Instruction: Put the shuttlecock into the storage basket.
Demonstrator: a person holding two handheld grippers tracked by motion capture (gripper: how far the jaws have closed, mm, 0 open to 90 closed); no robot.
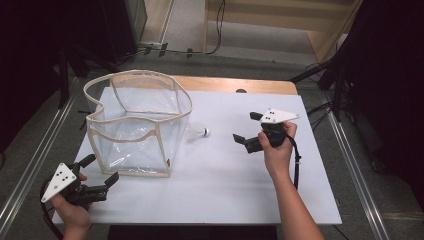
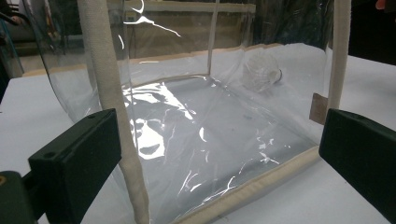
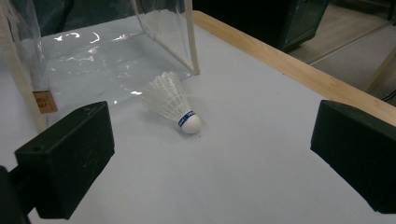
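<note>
White sheeting covers the wooden-edged table (image 1: 225, 200) in front of you, with dark curtains to both sides and a strip of bare wood showing along the far edge.

On the left half of the surface stands a clear plastic bag with cream fabric trim (image 1: 137, 125), upright and open at the top, its rim sagging in a wavy loop. Just beside its right wall lies a white feathered shuttlecock with a blue band around its cork (image 1: 198, 132), on its side, cork end pointing away from the bag. In your right gripper view the feathers sit near the bag's bottom corner, though whether they touch the plastic cannot be told.

Your left gripper (image 1: 102, 170) is held low at the near left corner of the table, jaws spread wide and empty, pointing at the bag's near corner. In its own view the bag's near face spans between the two jaws, and the shuttlecock shows blurred through the plastic on the far side.

Your right gripper (image 1: 246, 127) hovers to the right of the shuttlecock, well apart from it, jaws also wide open and holding nothing, aimed leftward so that the shuttlecock lies between them in its view.
</note>
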